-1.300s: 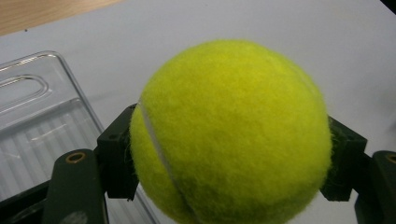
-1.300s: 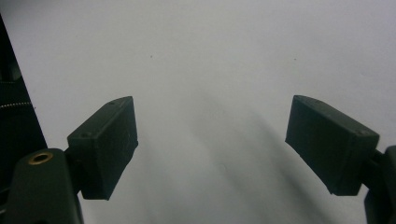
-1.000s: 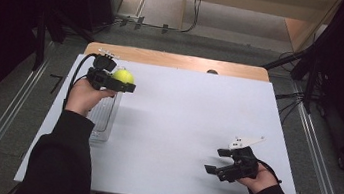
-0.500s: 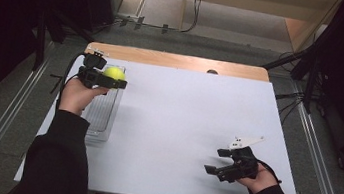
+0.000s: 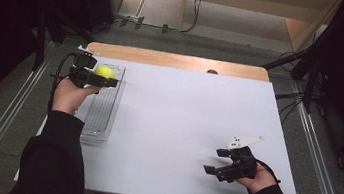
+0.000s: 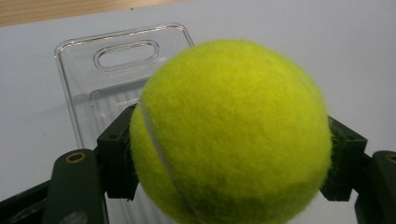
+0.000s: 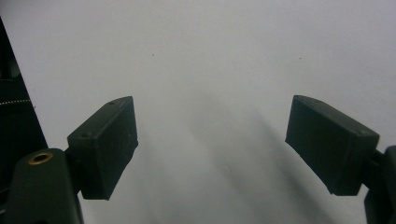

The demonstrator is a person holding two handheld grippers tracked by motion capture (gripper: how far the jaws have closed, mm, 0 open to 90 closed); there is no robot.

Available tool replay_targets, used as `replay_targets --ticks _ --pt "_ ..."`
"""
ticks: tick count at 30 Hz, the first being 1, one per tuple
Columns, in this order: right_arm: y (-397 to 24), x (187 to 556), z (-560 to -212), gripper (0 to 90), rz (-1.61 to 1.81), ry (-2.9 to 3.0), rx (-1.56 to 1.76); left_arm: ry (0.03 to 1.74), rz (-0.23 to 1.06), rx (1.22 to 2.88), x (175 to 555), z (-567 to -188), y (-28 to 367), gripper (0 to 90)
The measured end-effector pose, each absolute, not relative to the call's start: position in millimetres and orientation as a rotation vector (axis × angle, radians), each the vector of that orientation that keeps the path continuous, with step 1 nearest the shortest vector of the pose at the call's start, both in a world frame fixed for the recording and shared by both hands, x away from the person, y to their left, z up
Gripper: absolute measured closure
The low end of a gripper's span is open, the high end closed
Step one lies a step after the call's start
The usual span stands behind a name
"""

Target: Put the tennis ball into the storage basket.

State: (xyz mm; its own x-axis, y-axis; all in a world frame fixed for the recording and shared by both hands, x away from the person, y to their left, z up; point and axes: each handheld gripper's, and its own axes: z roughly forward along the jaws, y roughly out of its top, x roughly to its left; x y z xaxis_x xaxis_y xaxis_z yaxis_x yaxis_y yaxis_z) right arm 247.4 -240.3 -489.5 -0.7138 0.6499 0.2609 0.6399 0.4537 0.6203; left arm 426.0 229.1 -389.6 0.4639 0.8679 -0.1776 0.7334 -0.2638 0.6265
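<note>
A single tennis ball (image 6: pixel 231 133), bright yellow-green, sits clamped between the two jaws of my left claw (image 5: pixel 96 78), held in the air over the far end of a clear plastic tray (image 5: pixel 103 113) at the left edge of the white table (image 5: pixel 191 125). In the left gripper view the pads press into the felt on either side, and the tray's handle slot lies just beyond and below the ball.

My judgement of the risks: the pads grip a round, fuzzy body at about its widest line, so a tilt of my wrist or a hurried release could let it roll out. Dropped from this height, it would likely bounce off the ribbed tray floor and run across the table. The tray is narrow and shallow-walled, so a release slightly off centre might send the ball over its rim.

My right claw (image 5: pixel 222 163) rests near the table's near right corner, jaws spread wide with nothing between them, well apart from the tray.

The count: one ball, one tray, two claws, one table.
</note>
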Motion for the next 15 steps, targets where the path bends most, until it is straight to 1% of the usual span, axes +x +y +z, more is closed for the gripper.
replay_targets --ticks 15 --pt "-240.5 247.4 -489.8 14.8 1.129 2.667 1.183 1.36 0.276 2.056 430.5 -402.9 225.2 25.6"
